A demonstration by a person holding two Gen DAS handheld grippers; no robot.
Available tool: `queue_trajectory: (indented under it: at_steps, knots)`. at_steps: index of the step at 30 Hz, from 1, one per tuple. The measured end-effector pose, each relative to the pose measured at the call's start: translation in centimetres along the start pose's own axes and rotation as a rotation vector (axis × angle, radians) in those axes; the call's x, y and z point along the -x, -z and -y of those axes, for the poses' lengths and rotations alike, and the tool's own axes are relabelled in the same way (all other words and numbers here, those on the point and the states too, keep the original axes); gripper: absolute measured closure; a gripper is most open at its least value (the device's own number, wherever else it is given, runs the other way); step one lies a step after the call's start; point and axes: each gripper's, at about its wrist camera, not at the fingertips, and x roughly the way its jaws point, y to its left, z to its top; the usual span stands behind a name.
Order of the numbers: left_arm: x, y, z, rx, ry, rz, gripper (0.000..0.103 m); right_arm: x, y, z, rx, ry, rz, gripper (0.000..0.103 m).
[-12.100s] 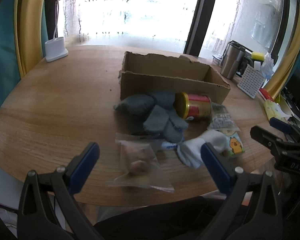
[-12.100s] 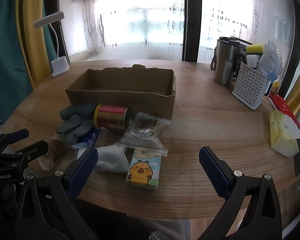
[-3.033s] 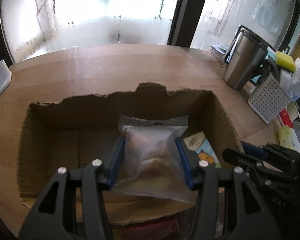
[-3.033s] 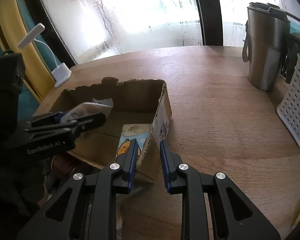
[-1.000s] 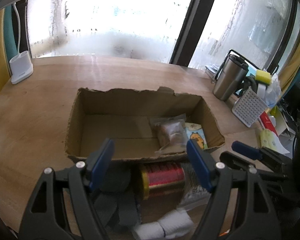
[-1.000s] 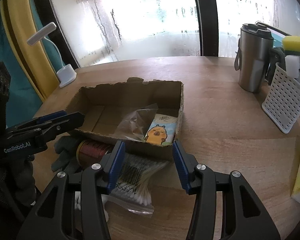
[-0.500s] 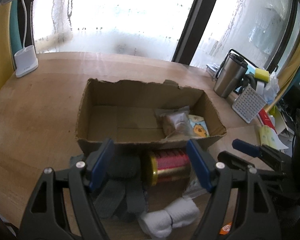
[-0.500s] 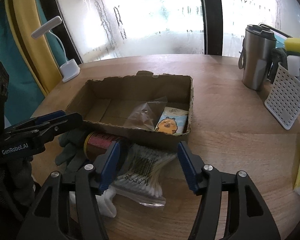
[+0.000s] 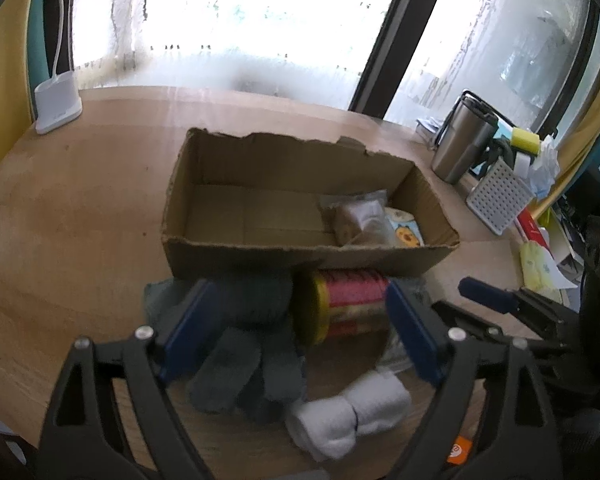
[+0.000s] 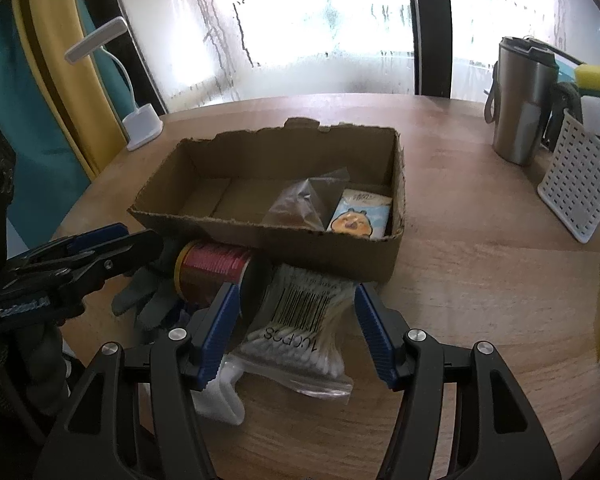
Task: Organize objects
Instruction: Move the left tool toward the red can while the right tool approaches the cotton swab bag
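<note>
Clear plastic wraps the cotton swab bag (image 10: 300,336), which is seen on the bench just before the cardboard box (image 10: 332,258), lying lengthwise between the spread, empty fingers of the right gripper (image 10: 296,330), while the left gripper (image 9: 296,332) is held open over the gloves (image 9: 244,344).

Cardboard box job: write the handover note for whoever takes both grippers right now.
Left gripper: open, empty, over the grey gloves and red can.
Right gripper: open, empty, fingers either side of the cotton swab bag.
Done: clear snack bag and cartoon tissue pack lie in the cardboard box, at its right end.
Left: gloves, can, swab bag and white socks all lie on the table in front of the box. Swab bag looks like the likely next pick.
</note>
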Motion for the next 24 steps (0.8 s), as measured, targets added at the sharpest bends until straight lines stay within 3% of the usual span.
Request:
queue_trajectory:
  at_steps: [24]
  knots:
    - [-1.9,1.4,0.4,-0.010,-0.021,-0.059,0.015,-4.0,1.4,0.9,-0.021,-0.011,-0.088,0.040]
